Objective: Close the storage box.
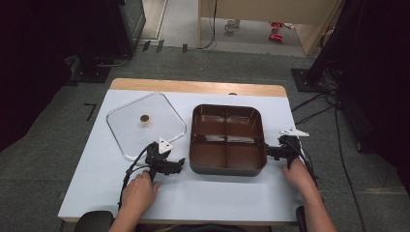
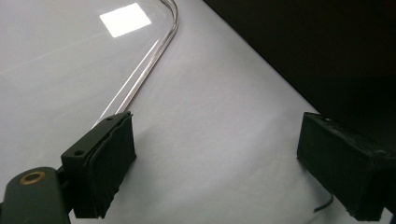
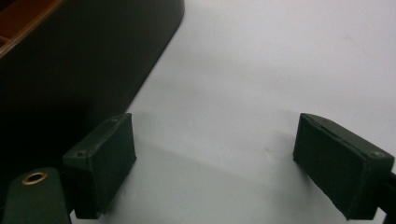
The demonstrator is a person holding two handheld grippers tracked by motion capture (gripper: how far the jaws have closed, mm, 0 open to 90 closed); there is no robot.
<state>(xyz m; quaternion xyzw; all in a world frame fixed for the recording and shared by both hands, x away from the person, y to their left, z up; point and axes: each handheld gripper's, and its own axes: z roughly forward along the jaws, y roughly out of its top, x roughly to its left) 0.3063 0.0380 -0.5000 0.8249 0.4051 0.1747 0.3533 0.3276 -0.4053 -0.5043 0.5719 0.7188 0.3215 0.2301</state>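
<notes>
Table (image 1: 96, 193), white-topped with a wooden far edge, spread across the middle of the high view; grey carpet and dark stands around it. Brown four-compartment tray (image 1: 227, 137) sat right of centre, all four compartments looking empty, dark outer wall facing the near edge. Clear square lid (image 1: 145, 124) lay flat at about nine o'clock from the tray, knob up, its nearest corner almost touching the tray's left wall. Lid off the tray, then, and resting entirely on the table.

Left gripper (image 1: 176, 164) hovered at seven o'clock from the tray, just off its near-left corner and at five o'clock from the lid. Jaws stood wide apart in the left gripper view, nothing between them but bare tabletop; lid's rim (image 2: 154, 60) ran away at eleven o'clock beyond the left jaw, tray wall (image 2: 336, 51) dark at one to two o'clock. Right gripper (image 1: 270, 152) sat at three to four o'clock from the tray, close against its right wall. Jaws likewise parted and empty in the right gripper view, tray wall (image 3: 79, 60) at ten o'clock.

Judged from the layout: work concerned tray and lid, both grippers placed at the tray's flanks, neither gripping yet. Either seizing the tray by its sides or fetching the lid seemed left to do; nothing held so far.
</notes>
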